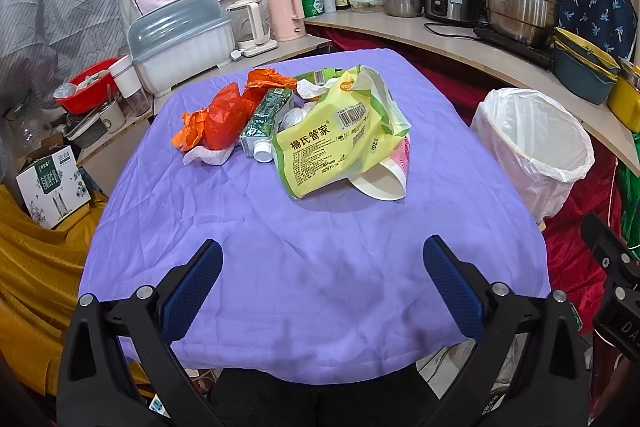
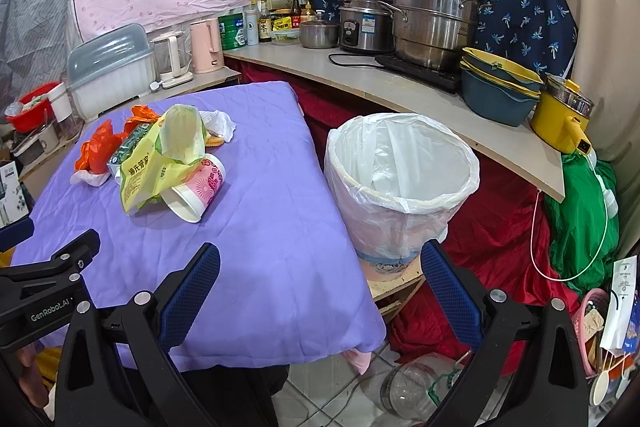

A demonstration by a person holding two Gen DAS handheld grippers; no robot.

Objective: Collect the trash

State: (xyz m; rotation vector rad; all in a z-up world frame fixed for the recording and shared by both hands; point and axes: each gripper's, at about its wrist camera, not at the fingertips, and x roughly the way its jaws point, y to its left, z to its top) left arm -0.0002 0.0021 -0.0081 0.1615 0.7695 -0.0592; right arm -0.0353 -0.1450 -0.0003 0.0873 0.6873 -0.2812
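Nothing has been picked up yet, so the step in hand is judged to be the first reach toward the pile of trash. The pile lies ahead of the left tool [image 1: 322, 281], on the far half of the purple-covered surface [image 1: 320, 267]. It is made of a yellow-green plastic package [image 1: 336, 143], a paper cup [image 1: 386, 173] lying on its side and partly under the package, a green carton [image 1: 266, 117], an orange plastic bag [image 1: 224, 113] and some white tissue [image 1: 208, 155].

For a good first move, the package should probably be taken, because it lies on top and nearest. It is soft and crumpled, so a raised fold should be pinched, not the flat face. The cup may roll or be dragged when the package is lifted, so a slow lift is advised. The bin with a white liner [image 2: 400, 179] stands ahead of the right tool [image 2: 320, 283], slightly to its right and beside the edge of the surface. Its mouth is wide, so a release from above the rim should be easy.

The left tool is spread wide; nothing is held between its blue pads [image 1: 192, 291], and it cannot be told whether they touch the cloth. The right tool is spread equally wide and is also empty, and it is kept over the near right corner of the surface.
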